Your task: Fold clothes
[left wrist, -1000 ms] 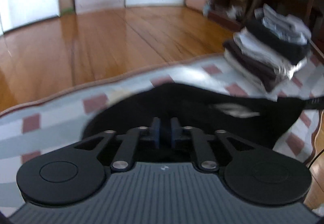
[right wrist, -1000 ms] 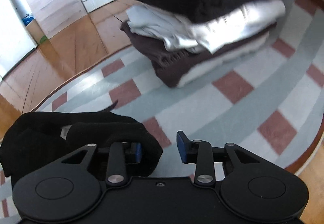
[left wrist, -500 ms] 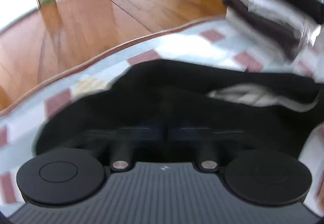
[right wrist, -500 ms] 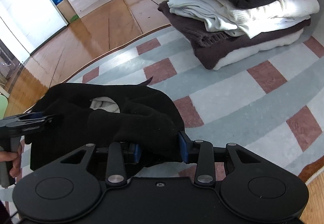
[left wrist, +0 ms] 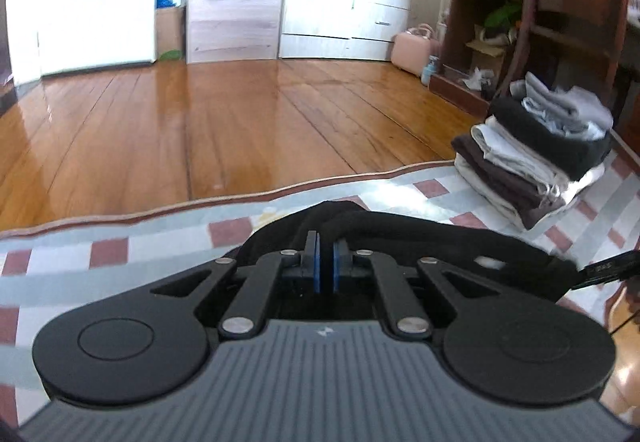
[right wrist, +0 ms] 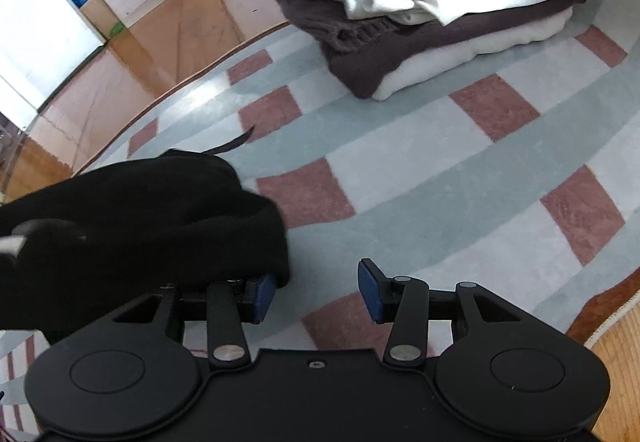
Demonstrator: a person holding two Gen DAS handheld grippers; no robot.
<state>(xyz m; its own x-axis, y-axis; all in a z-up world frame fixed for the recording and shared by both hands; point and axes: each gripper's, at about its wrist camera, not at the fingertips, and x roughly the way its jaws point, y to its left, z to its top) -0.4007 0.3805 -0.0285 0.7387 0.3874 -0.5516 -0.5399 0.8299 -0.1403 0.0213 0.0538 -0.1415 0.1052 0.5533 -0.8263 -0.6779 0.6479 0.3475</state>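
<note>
A black garment (left wrist: 420, 238) lies bunched on the checked rug just past my left gripper (left wrist: 324, 262). The left jaws are nearly closed, and a fold of the black cloth sits at their tips. In the right wrist view the same black garment (right wrist: 140, 218) lies at the left, draped over the left finger. My right gripper (right wrist: 316, 288) is open with only rug between its blue pads. The right gripper's tip (left wrist: 608, 268) shows at the garment's far end in the left wrist view.
A stack of folded clothes (left wrist: 536, 158) sits at the rug's right side and also shows in the right wrist view (right wrist: 440, 2). The rug edge (left wrist: 240, 198) meets a wooden floor (left wrist: 200, 122). White drawers (left wrist: 340, 10) and a dark wooden shelf (left wrist: 560, 22) stand behind.
The right gripper, shut on the black cloth half a second ago, has opened and the cloth now lies to its left. The left gripper has tilted up, still at the garment.
</note>
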